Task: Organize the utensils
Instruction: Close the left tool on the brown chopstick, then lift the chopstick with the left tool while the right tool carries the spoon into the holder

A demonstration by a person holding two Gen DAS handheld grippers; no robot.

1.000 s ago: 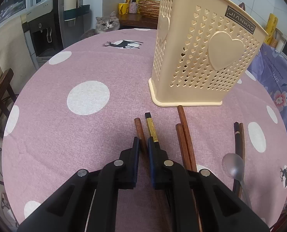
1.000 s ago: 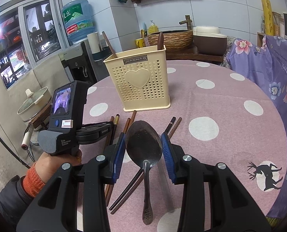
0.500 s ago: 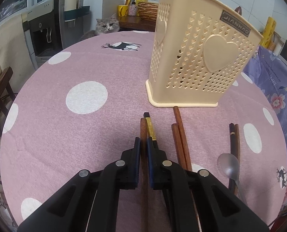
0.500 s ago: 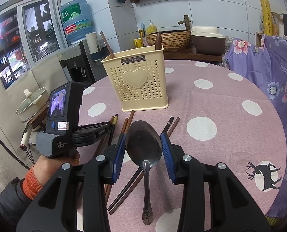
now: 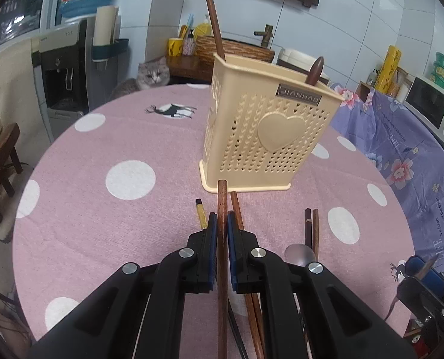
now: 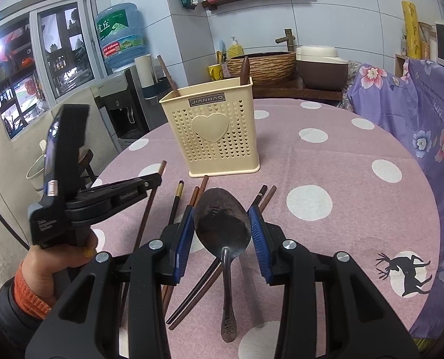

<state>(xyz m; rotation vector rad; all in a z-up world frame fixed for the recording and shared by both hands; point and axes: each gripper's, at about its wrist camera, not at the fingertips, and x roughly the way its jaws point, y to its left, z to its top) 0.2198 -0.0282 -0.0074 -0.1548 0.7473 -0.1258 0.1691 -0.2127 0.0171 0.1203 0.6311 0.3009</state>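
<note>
My left gripper (image 5: 221, 224) is shut on a brown wooden chopstick (image 5: 222, 200) and holds it lifted above the pink cloth, tip toward the cream utensil basket (image 5: 266, 137). It shows from the side in the right wrist view (image 6: 157, 178), chopstick (image 6: 147, 209) in its jaws. My right gripper (image 6: 220, 212) is shut on the bowl of a metal spoon (image 6: 222, 224), whose handle hangs toward me. The basket (image 6: 213, 134) holds a chopstick and a dark wooden handle. More chopsticks (image 6: 177, 200) lie on the table.
The round table has a pink polka-dot cloth (image 5: 102, 209). Loose chopsticks (image 5: 310, 227) and a spoon (image 5: 299, 252) lie to the right. A grey cat (image 5: 150, 74) sits behind the far edge. A purple floral cloth (image 6: 431, 119) hangs at right, a water dispenser (image 5: 63, 68) at left.
My left gripper has closed on the brown chopstick and lifted it off the cloth, rising and tilting up. My right gripper has held still with the spoon.
</note>
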